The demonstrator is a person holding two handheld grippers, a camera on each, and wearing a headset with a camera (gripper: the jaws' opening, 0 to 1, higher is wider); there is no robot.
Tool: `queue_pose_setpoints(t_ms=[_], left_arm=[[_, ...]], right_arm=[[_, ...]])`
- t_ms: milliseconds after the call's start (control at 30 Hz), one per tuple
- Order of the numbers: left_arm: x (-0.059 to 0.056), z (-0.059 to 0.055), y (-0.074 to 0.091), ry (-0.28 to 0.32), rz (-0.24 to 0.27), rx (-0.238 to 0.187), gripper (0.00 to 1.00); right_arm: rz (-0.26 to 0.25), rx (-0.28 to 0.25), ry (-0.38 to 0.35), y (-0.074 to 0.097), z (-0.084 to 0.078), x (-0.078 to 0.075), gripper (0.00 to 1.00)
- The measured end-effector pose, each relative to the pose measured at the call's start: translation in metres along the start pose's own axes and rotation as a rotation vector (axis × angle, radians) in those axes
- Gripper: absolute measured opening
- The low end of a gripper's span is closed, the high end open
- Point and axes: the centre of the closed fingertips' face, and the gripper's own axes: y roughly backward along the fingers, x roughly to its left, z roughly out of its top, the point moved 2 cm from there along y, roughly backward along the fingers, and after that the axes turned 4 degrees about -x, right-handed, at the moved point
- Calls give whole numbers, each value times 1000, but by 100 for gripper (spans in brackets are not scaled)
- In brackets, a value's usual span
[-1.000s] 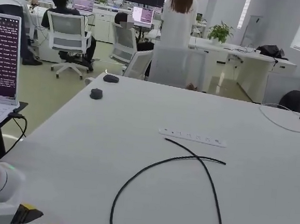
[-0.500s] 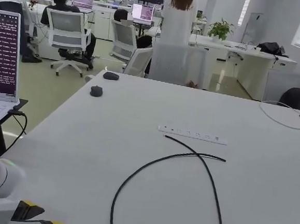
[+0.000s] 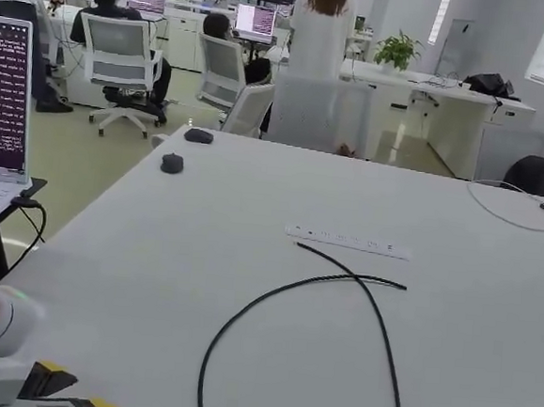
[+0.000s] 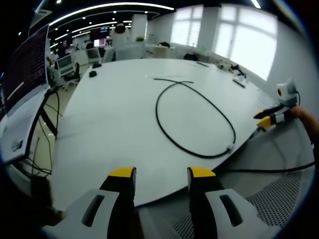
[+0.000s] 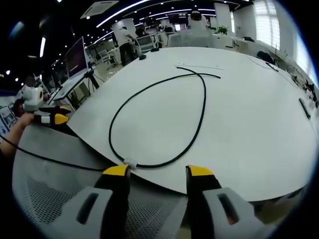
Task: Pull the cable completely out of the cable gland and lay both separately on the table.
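we see the black cable [image 3: 274,303] lying on the matte white table [image 3: 154,270] in one big smooth loop, thin and round in section; its far ends cross nr a flat white strip [image 3: 345,239]; the cable gland [image 5: 129,162], a small pale stubby piece, sits on the cable at the table's near edge, w/ the loop's near end running into it; left gripper [image 4: 162,173]: grey jaws w/ yellow tips spread apart, nothing btwn them, held just off the table's edge; right gripper [image 5: 158,171]: same build, jaws likewise parted and empty, just short of the gland; under it a grey perforated mesh surface [image 5: 60,199]; a dark rounded mouse [image 3: 171,164] rests far left on the table, a second behind it; a laptop [image 3: 2,97] w/ purple screen stands beside the table.
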Motion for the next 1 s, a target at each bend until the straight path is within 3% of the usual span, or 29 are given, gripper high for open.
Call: queue_pose_setpoints(t_ms=[233,333,433,533,667,733,833,933,1000], left_arm=[[0,2,2,-11,16,-7,41],[0,2,2,-16,16,-5,41],[0,2,2,-14,17,-5,41],[0,2,3,-3,12,-8,41],[1,1,3,-1,7,-6,41],[1,1,3,3,6,-7,41],[0,0,2,2,2,1,41],[0,-1,2,1,-4,7,41],[-1,-2,2,4,-8,14,40]], right_arm=[[24,6,11,-1,0,3,43],[51,49,39,-3,-5,9,44],[110,165,109,-3,-20,18,43],[146,213,222,-5,-22,23,46],[252,335,315,-9,-31,31,49],[308,403,407,-12,-34,33,48],[354,483,518,-19,-36,36,44],[339,556,646,-35,-35,32,42],[361,587,696,-45,-34,36,43]])
